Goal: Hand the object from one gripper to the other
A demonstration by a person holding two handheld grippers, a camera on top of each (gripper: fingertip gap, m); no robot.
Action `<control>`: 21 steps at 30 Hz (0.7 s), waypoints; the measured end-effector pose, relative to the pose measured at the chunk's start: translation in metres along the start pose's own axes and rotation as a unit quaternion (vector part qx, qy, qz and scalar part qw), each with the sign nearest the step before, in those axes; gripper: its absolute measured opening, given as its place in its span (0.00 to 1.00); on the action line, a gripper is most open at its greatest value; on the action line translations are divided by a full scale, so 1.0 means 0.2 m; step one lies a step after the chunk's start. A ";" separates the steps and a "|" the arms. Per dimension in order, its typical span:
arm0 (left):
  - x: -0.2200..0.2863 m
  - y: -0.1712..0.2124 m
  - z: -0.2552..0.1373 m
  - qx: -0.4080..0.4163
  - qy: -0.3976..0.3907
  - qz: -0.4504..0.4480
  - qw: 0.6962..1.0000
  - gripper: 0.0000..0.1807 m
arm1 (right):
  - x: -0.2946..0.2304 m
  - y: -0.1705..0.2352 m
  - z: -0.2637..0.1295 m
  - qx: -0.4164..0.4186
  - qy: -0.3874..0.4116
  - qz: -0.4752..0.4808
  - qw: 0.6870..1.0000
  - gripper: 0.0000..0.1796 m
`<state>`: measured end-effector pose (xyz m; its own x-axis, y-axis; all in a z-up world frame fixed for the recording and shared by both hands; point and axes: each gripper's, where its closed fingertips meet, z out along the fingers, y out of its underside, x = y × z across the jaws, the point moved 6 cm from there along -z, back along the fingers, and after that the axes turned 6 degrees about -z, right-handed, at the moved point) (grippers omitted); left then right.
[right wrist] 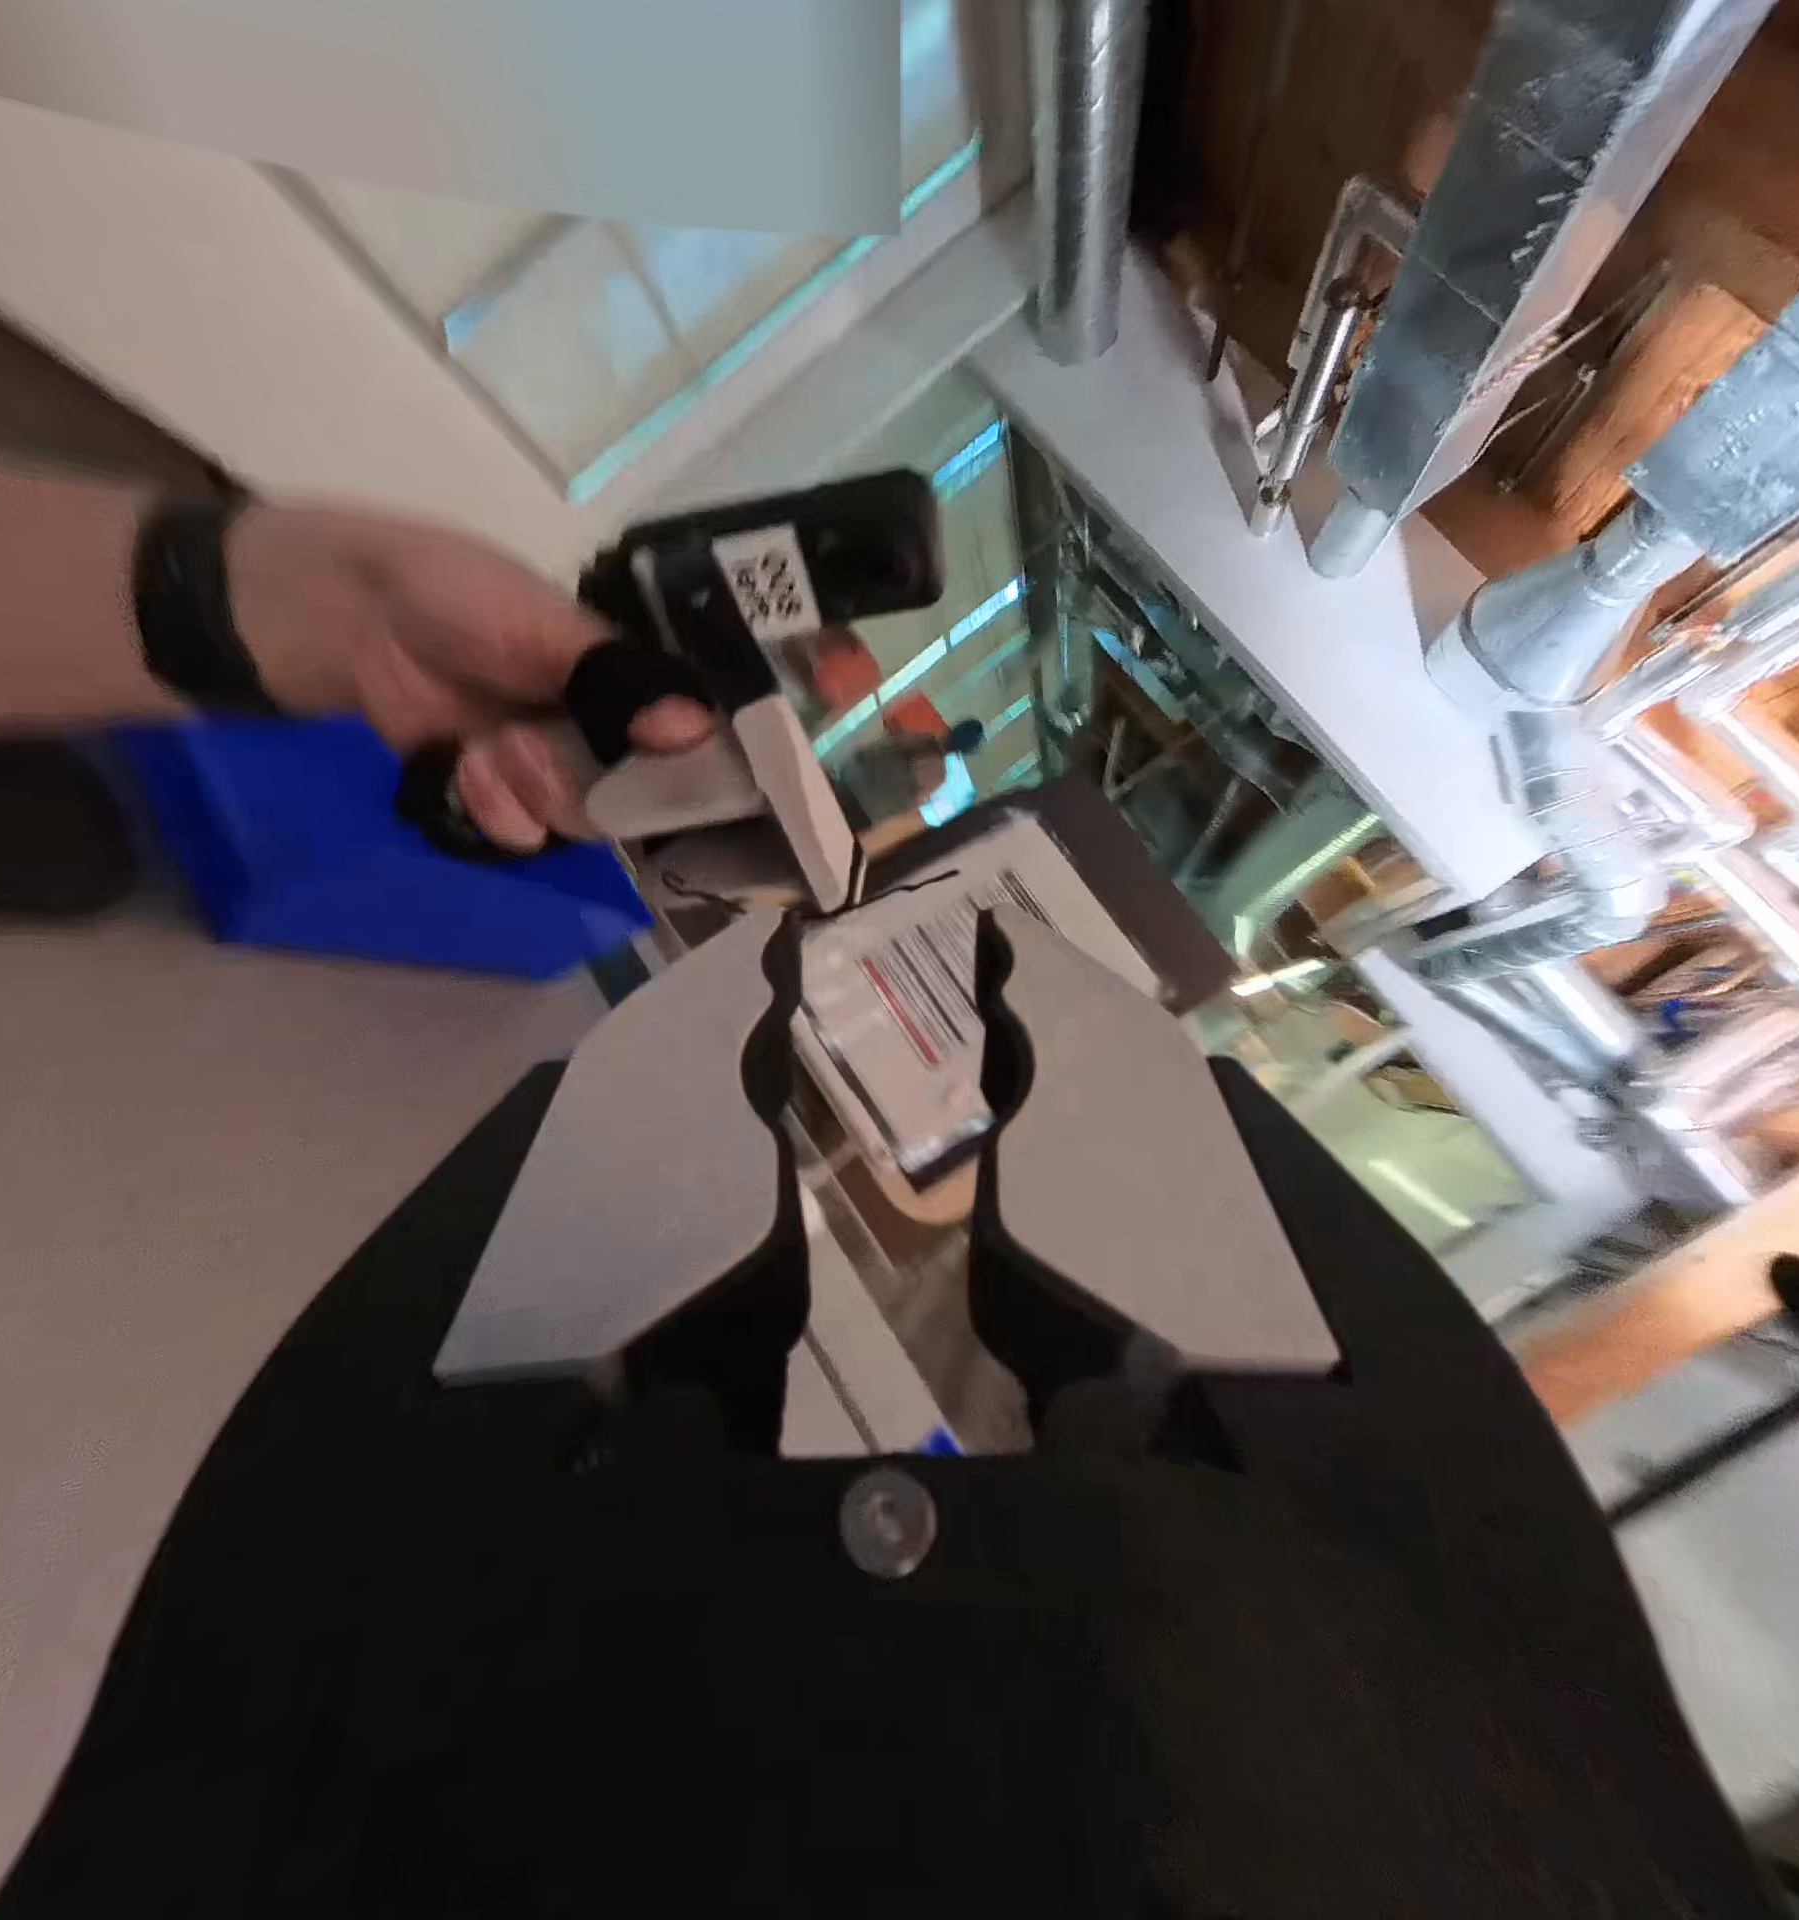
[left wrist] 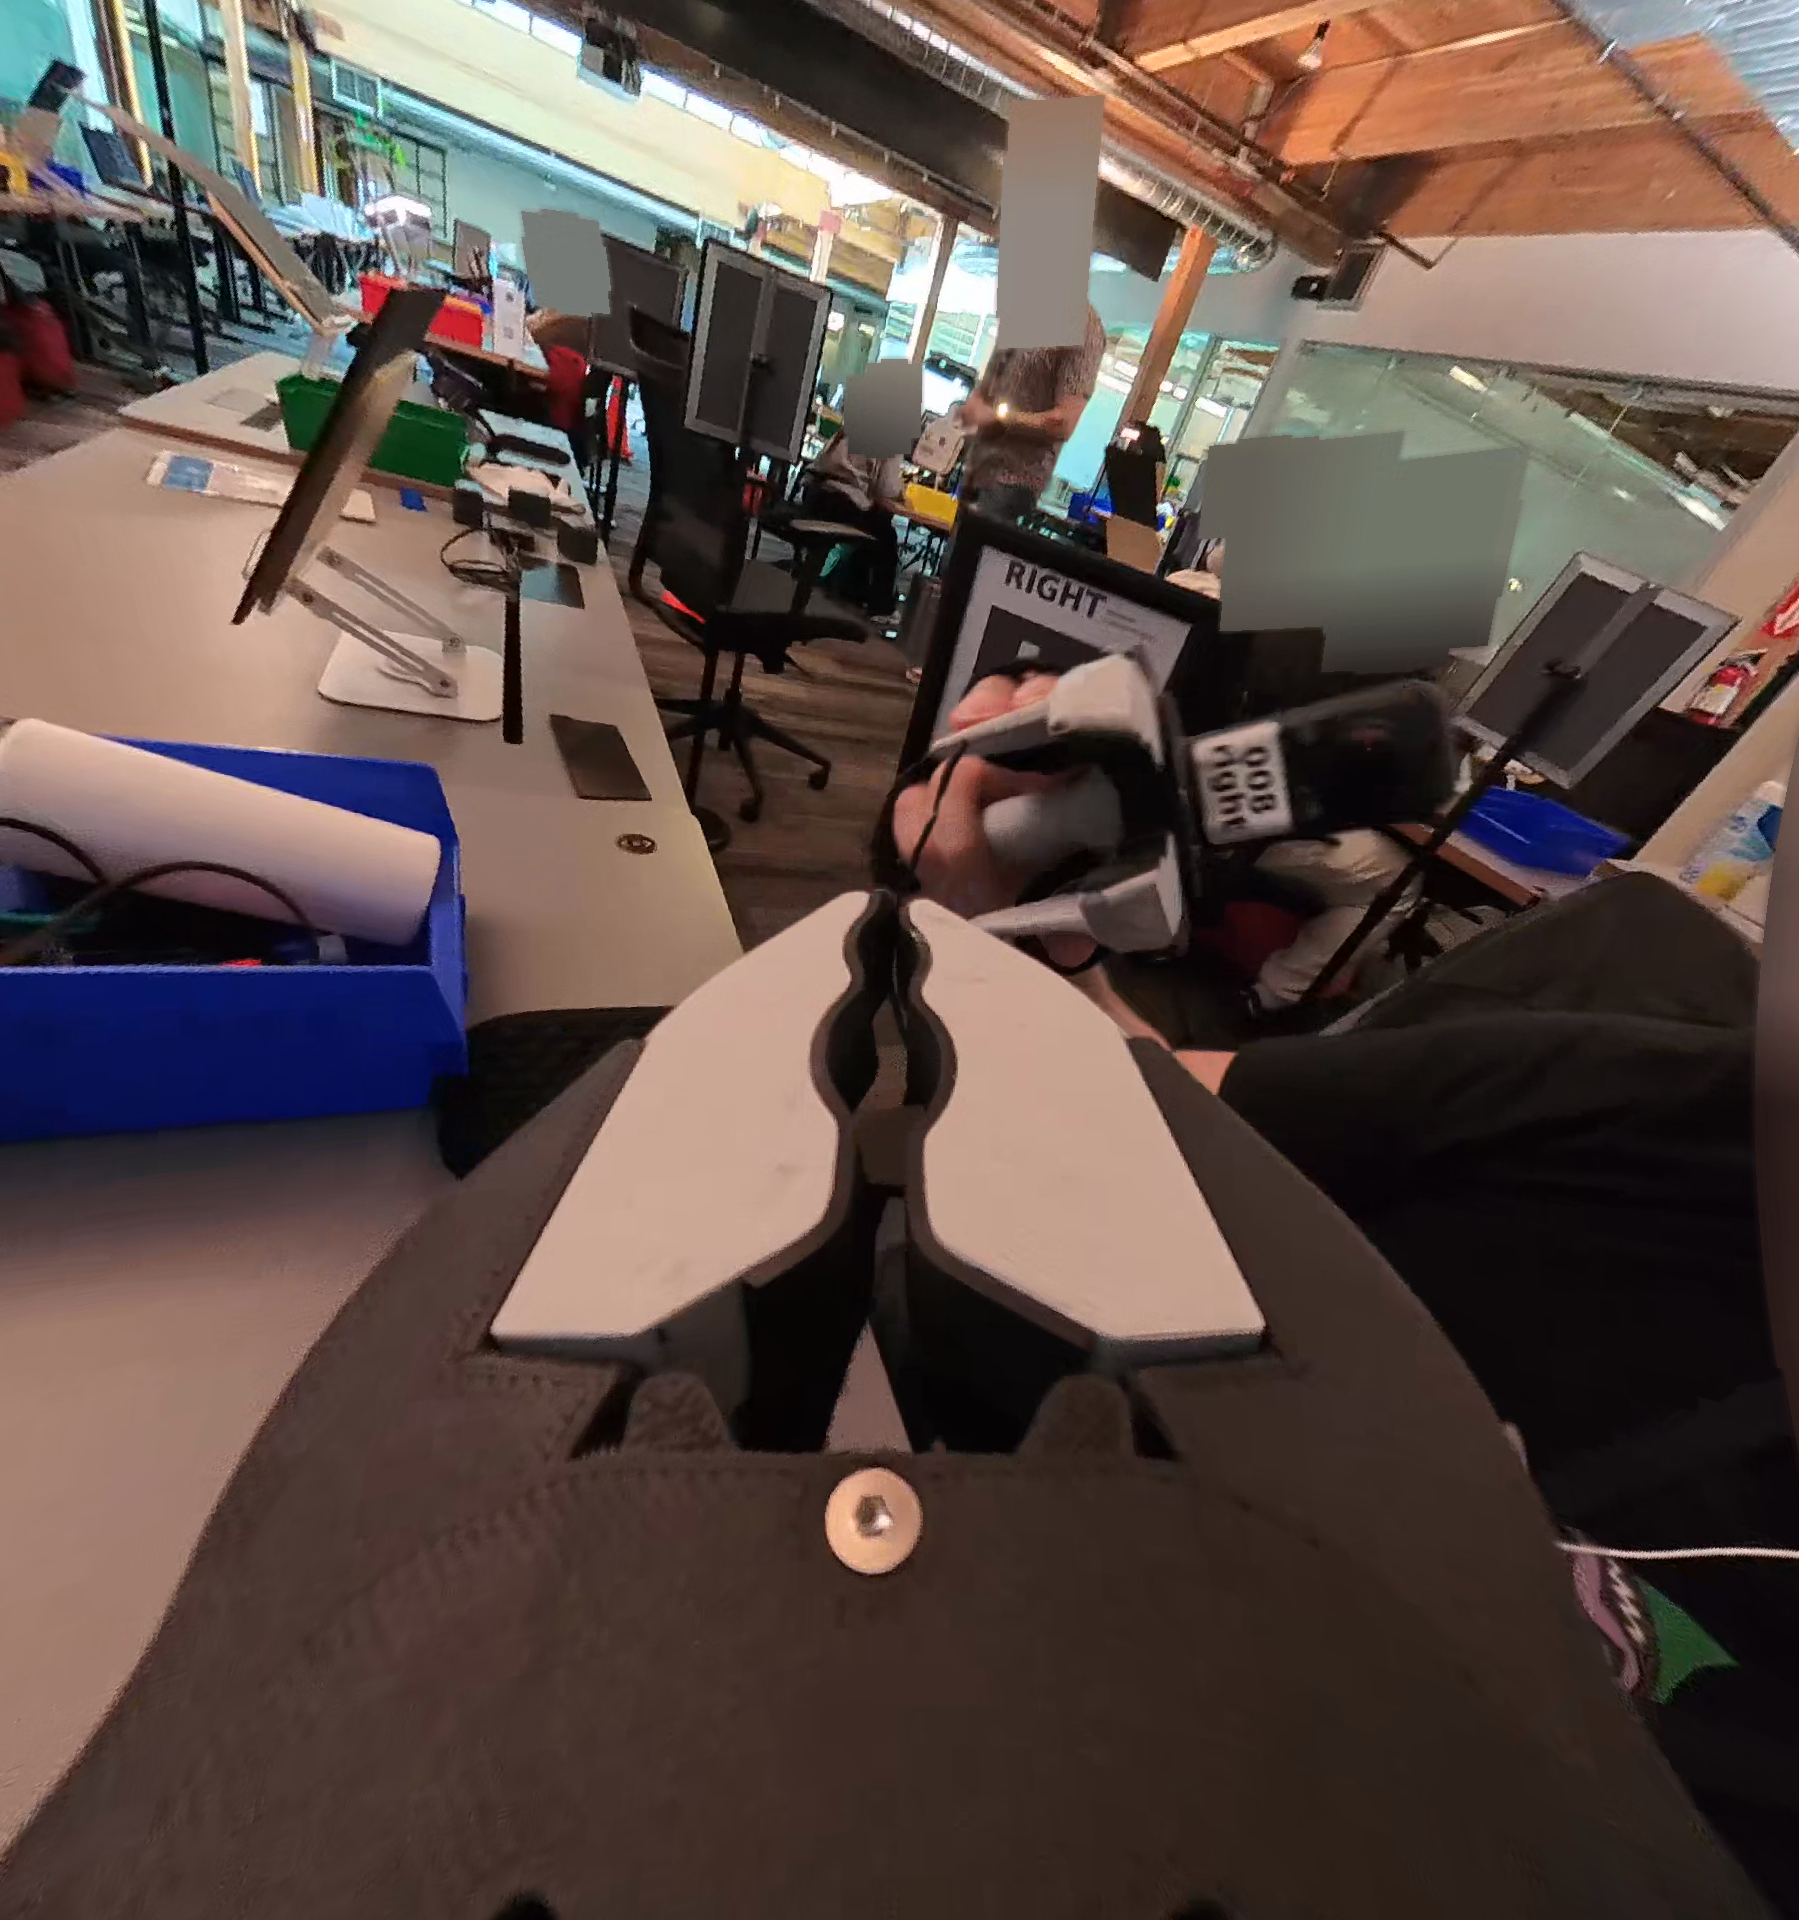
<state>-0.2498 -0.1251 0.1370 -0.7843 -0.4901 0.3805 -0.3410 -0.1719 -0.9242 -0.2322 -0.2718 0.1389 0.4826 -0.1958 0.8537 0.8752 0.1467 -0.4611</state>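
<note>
The object is a clear plastic tag (right wrist: pixel 916 997) with a barcode label, hanging on a thin black cord (right wrist: pixel 905 888). My left gripper (left wrist: pixel 893 909) is shut on the cord (left wrist: pixel 893 997), which runs between its fingers. It also shows in the right wrist view (right wrist: pixel 838 883), held by a hand, pinching the cord just above the tag. My right gripper (right wrist: pixel 887 923) is open with the tag lying between its fingers; I cannot tell whether they touch it. In the left wrist view the right gripper (left wrist: pixel 962 831) sits just ahead and to the right, fingers apart.
A blue bin (left wrist: pixel 199 997) holding a white roll (left wrist: pixel 199 821) and cables sits on the grey desk (left wrist: pixel 562 831) to the left. A tablet on a stand (left wrist: pixel 334 499) is farther back. Office chairs (left wrist: pixel 739 592) and people are beyond. A black sleeve (left wrist: pixel 1497 1143) is at right.
</note>
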 end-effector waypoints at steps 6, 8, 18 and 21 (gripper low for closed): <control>0.00 0.12 0.07 -0.128 -0.029 0.050 0.990 0.00 | -0.04 0.01 0.00 -0.079 -0.080 -0.120 0.986 0.15; 0.00 0.16 0.08 -0.174 -0.038 0.077 0.981 0.00 | -0.07 0.02 -0.02 -0.098 -0.126 -0.132 0.978 0.12; 0.01 0.25 0.10 -0.258 -0.064 0.116 0.957 0.00 | -0.21 0.07 -0.03 -0.148 -0.216 -0.175 0.949 0.03; 0.01 0.26 0.10 -0.262 -0.066 0.119 0.955 0.00 | -0.21 0.07 -0.03 -0.146 -0.215 -0.174 0.950 0.03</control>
<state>-0.2585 -0.1525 0.0900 -0.8112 -0.5718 0.1226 -0.4018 0.3927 -0.8272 -0.2396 -0.2681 0.0956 0.1574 0.2410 0.9577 0.9820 -0.1408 -0.1260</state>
